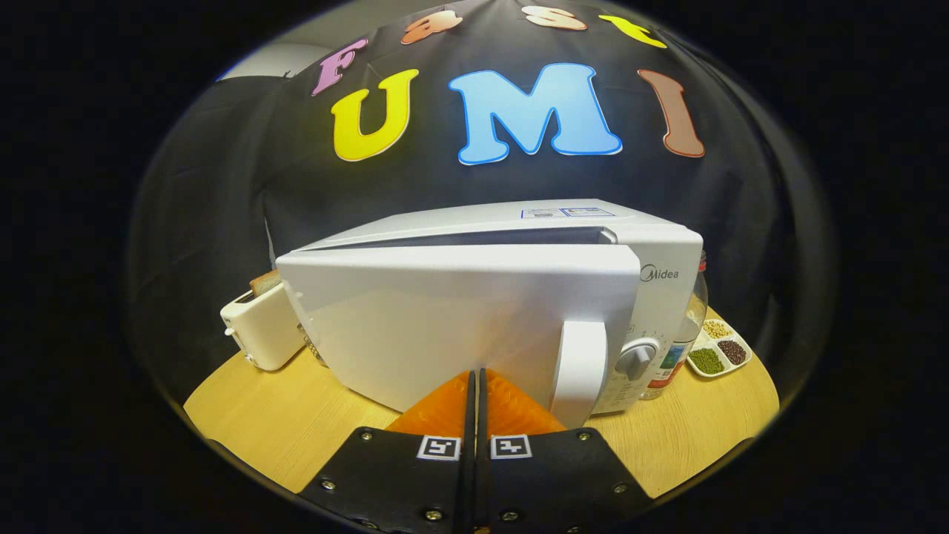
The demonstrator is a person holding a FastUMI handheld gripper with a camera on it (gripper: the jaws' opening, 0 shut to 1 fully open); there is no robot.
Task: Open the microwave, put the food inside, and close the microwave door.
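A white microwave (667, 259) stands on the round wooden table (282, 423) just ahead of me. Its door (445, 319) hangs ajar, swung a little away from the body, with a dark gap along the top. The door hides the inside, so I see no food there. The white vertical handle (580, 371) sits at the door's right end. My gripper (475, 373) is shut with nothing between its fingers. Its tips are right at the lower front of the door, a little left of the handle.
A white toaster (256, 330) holding a bread slice (265, 282) stands left of the microwave. On the right, behind the control knob (636, 361), is a clear bottle (686, 334). Beyond it lies a small white dish (719, 348) with compartments of beans.
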